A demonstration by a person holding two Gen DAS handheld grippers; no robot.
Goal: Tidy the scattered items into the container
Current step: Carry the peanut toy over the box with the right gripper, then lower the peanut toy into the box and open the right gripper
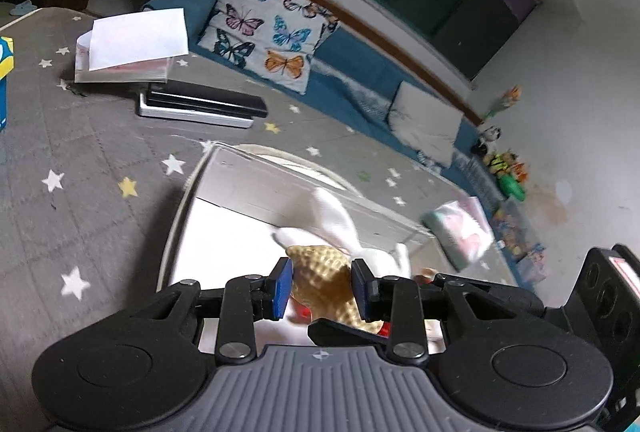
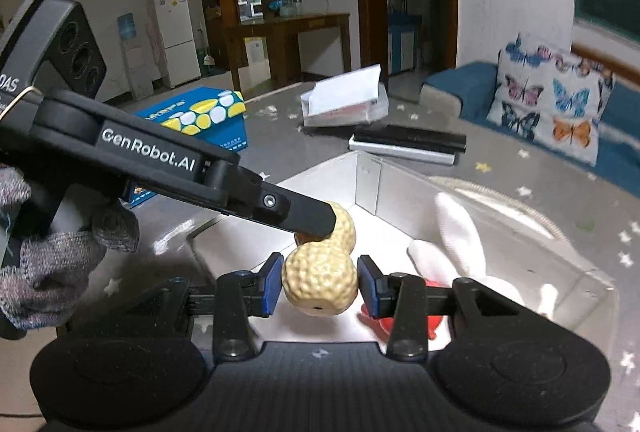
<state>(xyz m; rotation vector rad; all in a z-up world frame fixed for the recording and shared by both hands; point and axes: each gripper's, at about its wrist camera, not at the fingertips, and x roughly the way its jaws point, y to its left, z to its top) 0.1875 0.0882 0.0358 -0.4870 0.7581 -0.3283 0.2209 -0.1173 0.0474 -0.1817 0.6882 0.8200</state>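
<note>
A tan peanut-shaped toy [image 2: 320,280] hangs over the clear-walled container [image 2: 368,183], gripped from two sides. My right gripper [image 2: 320,286] is shut on its near lobe, blue pads against both sides. From the left, one black finger [image 2: 304,216] of my left gripper lies across the far lobe. In the left wrist view the peanut toy [image 1: 324,272] sits between the pads of my left gripper [image 1: 322,286], which is shut on it. Inside the container [image 1: 260,183] lies a white plush rabbit [image 2: 460,240] with a red part [image 2: 434,320] below it.
A grey star-patterned mat [image 1: 80,159] covers the floor. Behind the container lie stacked flat black and silver cases [image 1: 200,105] and a white paper box [image 1: 128,51]. A blue and yellow carton [image 2: 200,119], a butterfly pillow [image 1: 264,27] and a pastel packet [image 1: 460,232] are nearby. A gloved hand [image 2: 48,264] holds the left gripper.
</note>
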